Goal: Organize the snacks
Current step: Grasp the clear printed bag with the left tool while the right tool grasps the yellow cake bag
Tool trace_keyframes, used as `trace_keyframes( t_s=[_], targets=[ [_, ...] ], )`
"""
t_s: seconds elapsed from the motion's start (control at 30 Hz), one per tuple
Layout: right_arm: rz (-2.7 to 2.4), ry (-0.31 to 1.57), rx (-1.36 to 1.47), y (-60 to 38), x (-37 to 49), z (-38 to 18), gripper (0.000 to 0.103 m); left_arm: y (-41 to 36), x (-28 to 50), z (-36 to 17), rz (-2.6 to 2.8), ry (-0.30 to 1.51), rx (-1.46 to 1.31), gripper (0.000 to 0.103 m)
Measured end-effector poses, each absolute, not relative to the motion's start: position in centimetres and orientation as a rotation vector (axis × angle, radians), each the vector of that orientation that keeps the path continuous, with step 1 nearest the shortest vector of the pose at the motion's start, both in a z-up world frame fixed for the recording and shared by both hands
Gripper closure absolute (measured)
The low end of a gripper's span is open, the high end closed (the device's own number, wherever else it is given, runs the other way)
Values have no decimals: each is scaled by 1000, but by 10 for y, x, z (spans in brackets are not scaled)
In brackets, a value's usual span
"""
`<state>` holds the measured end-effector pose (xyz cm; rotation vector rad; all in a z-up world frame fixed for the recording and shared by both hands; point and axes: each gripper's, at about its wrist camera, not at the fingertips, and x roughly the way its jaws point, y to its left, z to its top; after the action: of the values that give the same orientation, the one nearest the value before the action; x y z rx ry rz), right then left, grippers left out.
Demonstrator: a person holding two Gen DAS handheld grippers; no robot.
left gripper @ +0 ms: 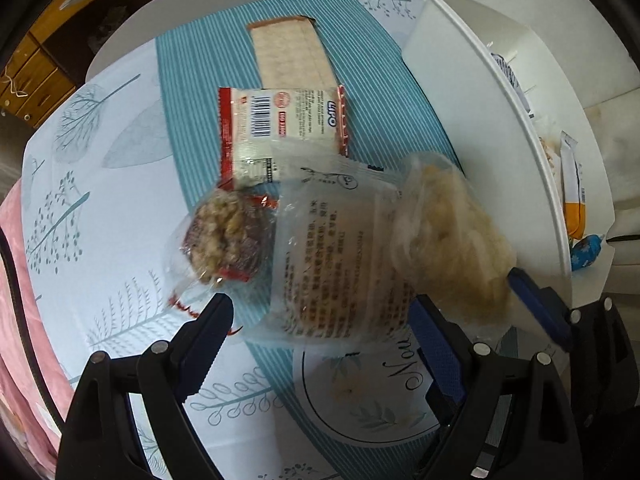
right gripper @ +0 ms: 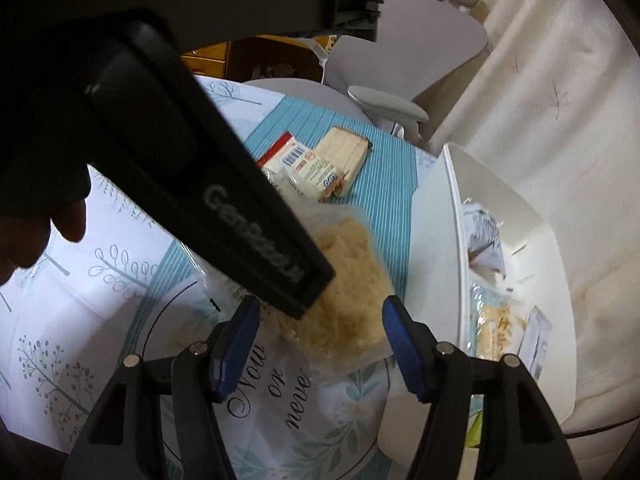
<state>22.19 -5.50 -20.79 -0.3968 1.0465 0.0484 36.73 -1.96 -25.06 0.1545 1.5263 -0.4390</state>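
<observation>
White cloth printed with grey-blue trees and leaves covers my table (left gripper: 100,208), and a teal striped runner (left gripper: 192,128) crosses it under the snacks. Behind the table stand pale grey chairs (right gripper: 404,40) and a cream curtain (right gripper: 560,80).

My left hand-held gripper (left gripper: 320,320) points down over the snack heap, its jaws spread wide and touching nothing that I can see. Between and just beyond them lies a clear packet printed with dark text over a brown cake (left gripper: 340,256). Left of it sits a clear wrapper with a nutty, red-and-brown bar (left gripper: 224,236). Further off lies a white sachet with red ends and a barcode (left gripper: 280,128), overlapping a pale, flat biscuit pack with a grid pattern (left gripper: 292,52).

My right hand-held gripper (right gripper: 320,320) has its blue-padded jaws apart on either side of a clear bag of pale yellow crumbly snack (right gripper: 348,304); I cannot tell whether the pads press the bag. In the left view that bag (left gripper: 448,232) lies just right of the text packet, beside a white plastic bin (left gripper: 480,128). The bin holds other wrappers, among them an orange-and-white sachet (left gripper: 572,200).
</observation>
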Motion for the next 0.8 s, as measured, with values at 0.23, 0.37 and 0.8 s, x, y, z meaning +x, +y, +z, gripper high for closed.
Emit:
trace_keyframes(
  t_s=[0.23,0.37,0.8],
  targets=[
    [-3,1036,-465,-57,222,-213,56,-37,373,-259,-438,1547,184,14],
    [-30,1045,-507,-61,224,-216,66,-42,377,-265,-423,1567,173,14],
    [1,1053,-541,-71,224,-216,69,-50,382,-269,-398,1592,121,32]
  ],
)
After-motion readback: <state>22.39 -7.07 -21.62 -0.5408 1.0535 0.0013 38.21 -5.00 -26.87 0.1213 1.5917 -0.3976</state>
